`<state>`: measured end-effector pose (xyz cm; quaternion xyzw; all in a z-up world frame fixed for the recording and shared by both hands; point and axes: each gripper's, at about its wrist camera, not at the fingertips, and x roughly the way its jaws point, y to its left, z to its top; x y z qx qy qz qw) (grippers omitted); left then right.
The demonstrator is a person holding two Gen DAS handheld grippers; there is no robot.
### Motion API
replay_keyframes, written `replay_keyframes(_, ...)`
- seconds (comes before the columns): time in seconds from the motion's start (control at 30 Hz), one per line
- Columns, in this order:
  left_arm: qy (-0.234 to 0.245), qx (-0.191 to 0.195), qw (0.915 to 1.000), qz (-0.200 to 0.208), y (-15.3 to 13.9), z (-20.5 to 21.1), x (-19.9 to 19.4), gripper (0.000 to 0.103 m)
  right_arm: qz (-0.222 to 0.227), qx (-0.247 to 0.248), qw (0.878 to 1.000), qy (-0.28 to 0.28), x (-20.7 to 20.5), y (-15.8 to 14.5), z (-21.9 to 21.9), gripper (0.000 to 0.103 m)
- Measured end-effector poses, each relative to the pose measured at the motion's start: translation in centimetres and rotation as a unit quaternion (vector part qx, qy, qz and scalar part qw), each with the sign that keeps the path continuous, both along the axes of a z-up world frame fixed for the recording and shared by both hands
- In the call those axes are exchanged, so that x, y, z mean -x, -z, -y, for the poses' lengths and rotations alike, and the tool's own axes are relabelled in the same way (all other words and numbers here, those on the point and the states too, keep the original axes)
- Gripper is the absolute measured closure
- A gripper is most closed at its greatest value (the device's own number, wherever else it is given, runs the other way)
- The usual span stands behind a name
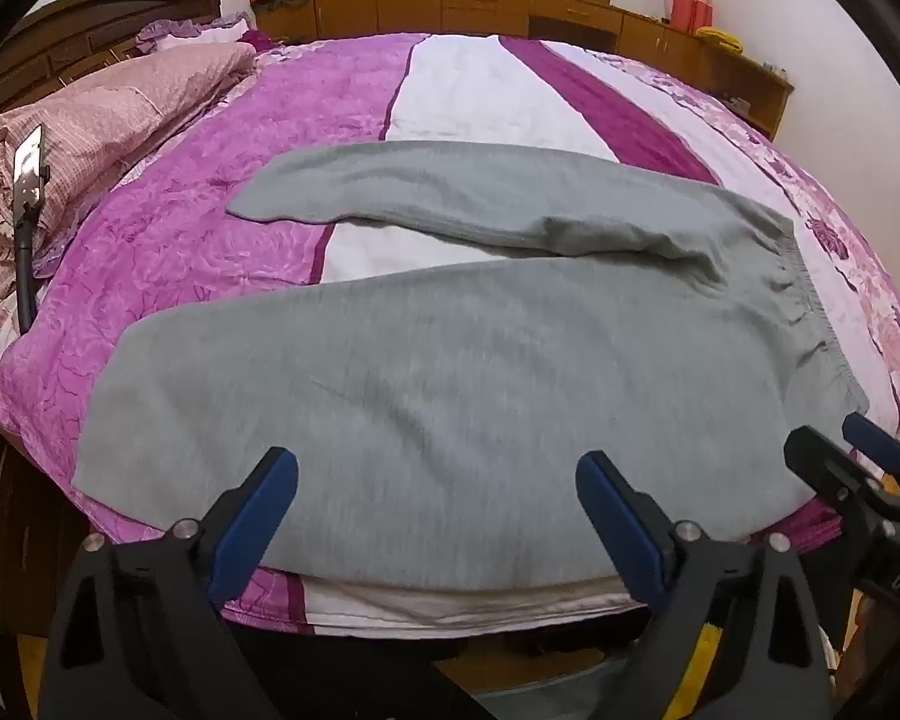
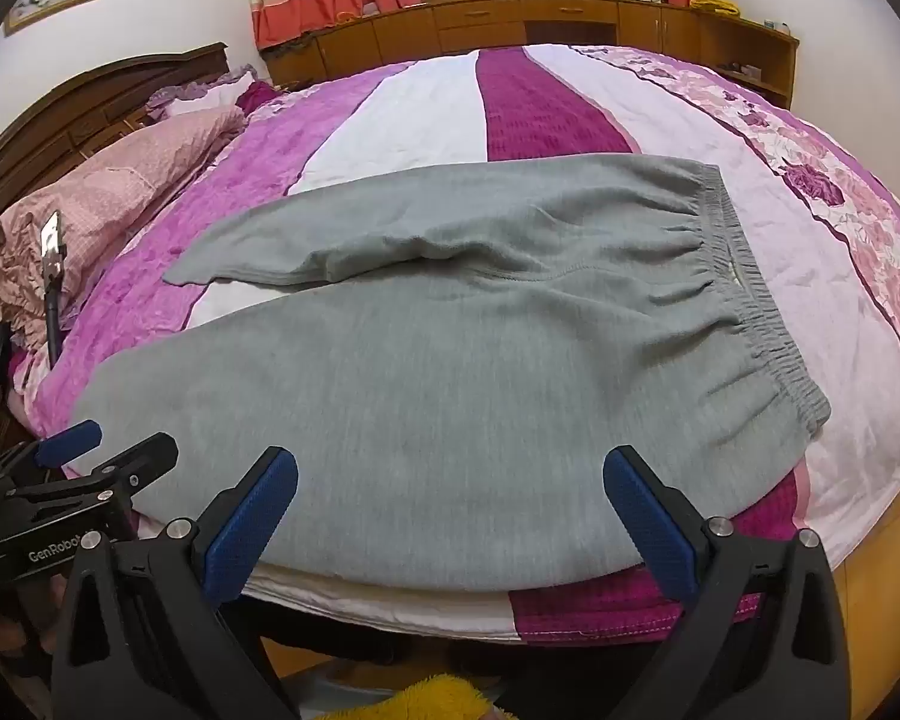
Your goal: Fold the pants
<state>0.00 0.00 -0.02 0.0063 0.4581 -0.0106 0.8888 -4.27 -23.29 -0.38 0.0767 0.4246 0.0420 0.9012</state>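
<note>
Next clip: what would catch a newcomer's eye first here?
The grey pants lie spread across the near side of the bed, waistband to the right, legs running left and parted. Beneath them is the vivid magenta, white and floral bedspread. Both claws, left and right, hang open at the near edge, holding nothing.

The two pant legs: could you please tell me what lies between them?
Only bare bedspread shows between the legs of the grey pants, in both wrist views.

Black claw (image 1: 437,519), blue ribbed pads (image 1: 252,528)
</note>
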Motion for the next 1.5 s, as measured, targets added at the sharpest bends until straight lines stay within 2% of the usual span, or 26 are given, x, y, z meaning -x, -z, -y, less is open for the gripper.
replay_keyframes(0.33,0.005,0.000,0.9999,-0.010,0.38,0.31,-0.21,0.007,0.007,0.001,1.000,-0.003,0.61,0.21,0.02,0.004)
replay_keyframes(0.6,0.003,0.003,0.9999,-0.011,0.46,-0.03,-0.07,0.007,-0.006,-0.003,1.000,0.002,-0.18,0.23,0.12,0.004)
replay_keyframes(1.5,0.000,0.004,0.9998,-0.021,0.72,-0.37,0.06,0.007,-0.009,-0.004,1.000,0.004,-0.06,0.50,0.00,0.004)
